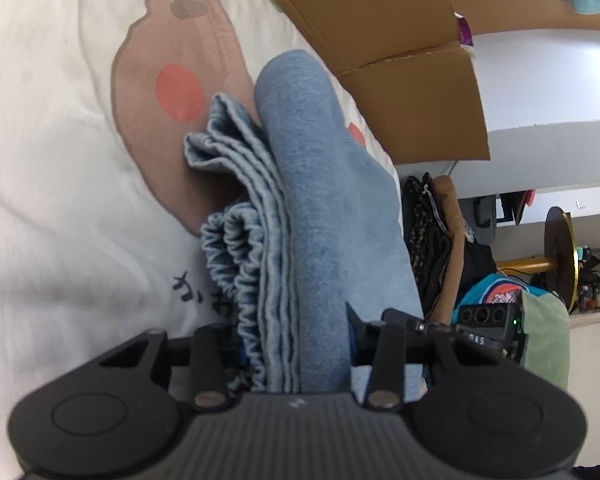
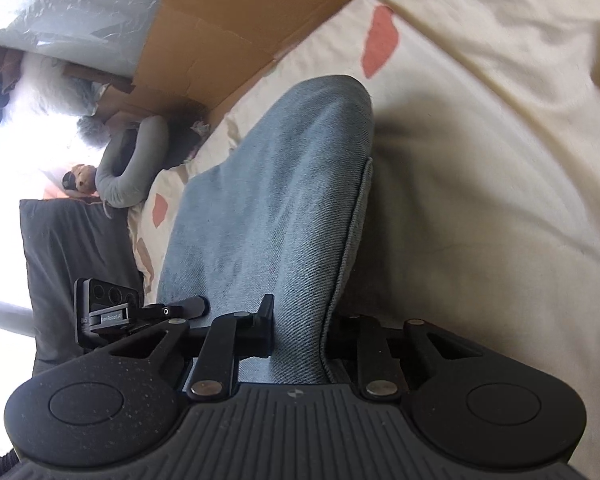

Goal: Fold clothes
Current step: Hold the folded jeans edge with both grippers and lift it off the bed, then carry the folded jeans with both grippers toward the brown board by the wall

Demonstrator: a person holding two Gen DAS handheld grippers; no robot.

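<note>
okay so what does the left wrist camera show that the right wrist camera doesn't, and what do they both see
Only the left wrist view shows the garment's gathered elastic waistband, stacked folded edges and the brown bear print on the bedding.

Only the right wrist view shows a dark cushion and a grey sleeve beyond the bed.

Both show the blue denim garment clamped between gripper fingers, the cream bedding and the cardboard box.

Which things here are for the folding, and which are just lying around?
For the folding:
- blue denim garment, folded in layers
- left tool, clamped on it
- right tool, clamped on it
- cream bedspread, under it

Just lying around:
- cardboard box
- dark clothes pile
- grey pillow
</note>
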